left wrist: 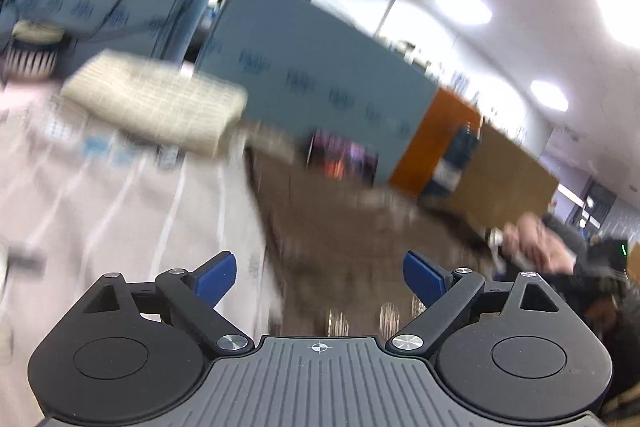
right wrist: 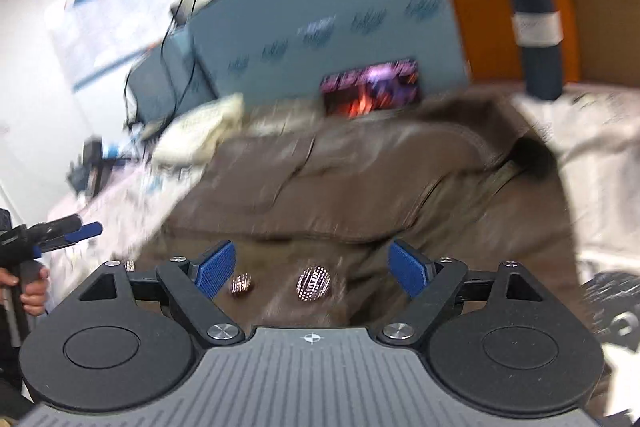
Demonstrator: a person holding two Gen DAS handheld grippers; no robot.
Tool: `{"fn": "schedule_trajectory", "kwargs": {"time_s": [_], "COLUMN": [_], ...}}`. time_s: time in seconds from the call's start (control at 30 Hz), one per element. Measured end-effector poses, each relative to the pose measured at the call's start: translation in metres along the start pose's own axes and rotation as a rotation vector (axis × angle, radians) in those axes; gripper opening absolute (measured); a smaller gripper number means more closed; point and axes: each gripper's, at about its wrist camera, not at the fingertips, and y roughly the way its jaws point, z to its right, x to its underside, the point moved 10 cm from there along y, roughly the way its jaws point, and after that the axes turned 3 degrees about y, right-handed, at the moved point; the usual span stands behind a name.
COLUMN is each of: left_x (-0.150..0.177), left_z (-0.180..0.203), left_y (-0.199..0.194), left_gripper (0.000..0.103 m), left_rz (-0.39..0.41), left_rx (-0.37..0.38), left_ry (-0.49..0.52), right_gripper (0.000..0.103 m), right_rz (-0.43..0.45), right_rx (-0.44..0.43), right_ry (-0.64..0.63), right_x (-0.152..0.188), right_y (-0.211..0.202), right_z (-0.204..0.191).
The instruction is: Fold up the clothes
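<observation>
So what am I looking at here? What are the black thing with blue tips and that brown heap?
There is no robot here: a person holds a hand tool in each hand, each with two fingers and a camera looking along them. One picture comes from the left gripper, the other from the right gripper. The blue tips are the pads that pinch cloth. Both grippers stand open and hold nothing. The brown heap is a garment lying crumpled on a pale table cover, waiting to be folded. A cream folded cloth lies further back, and a dark bottle stands by an orange panel. The right view also shows the left gripper from the side. Everything is blurred.
</observation>
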Motion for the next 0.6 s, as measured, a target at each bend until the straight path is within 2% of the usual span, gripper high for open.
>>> {"fn": "schedule_trajectory", "kwargs": {"time_s": [0.07, 0.23, 0.3, 0.33, 0.37, 0.4, 0.5, 0.53, 0.6], "left_x": [0.019, 0.034, 0.037, 0.038, 0.039, 0.039, 0.033, 0.031, 0.024], "left_z": [-0.002, 0.015, 0.023, 0.027, 0.031, 0.035, 0.045, 0.049, 0.055], "left_y": [0.0, 0.0, 0.005, 0.007, 0.008, 0.009, 0.006, 0.005, 0.002], "left_gripper": [0.093, 0.091, 0.08, 0.065, 0.038, 0.033, 0.008, 0.003, 0.001], "left_rz": [-0.067, -0.074, -0.065, -0.058, -0.051, -0.043, 0.001, 0.016, 0.053], "left_rx": [-0.048, -0.077, -0.11, -0.134, -0.159, -0.166, -0.181, -0.186, -0.181], "left_ry": [0.008, 0.113, 0.201, 0.258, 0.315, 0.353, 0.414, 0.431, 0.434], "right_gripper": [0.083, 0.081, 0.074, 0.062, 0.055, 0.051, 0.035, 0.028, 0.024], "right_rz": [-0.032, -0.068, -0.074, -0.081, -0.083, -0.076, -0.051, -0.036, -0.003], "right_rx": [0.013, 0.048, 0.037, 0.024, 0.029, 0.045, 0.073, 0.073, 0.072], "right_ry": [-0.006, -0.029, -0.034, -0.034, -0.041, -0.06, -0.093, -0.104, -0.128], "right_x": [0.008, 0.023, 0.028, 0.031, 0.034, 0.035, 0.038, 0.038, 0.037], "right_y": [0.009, 0.013, 0.011, 0.015, 0.015, 0.015, 0.011, 0.008, 0.002], "right_z": [-0.001, -0.001, -0.005, -0.008, -0.009, -0.01, -0.011, -0.013, -0.016]}}
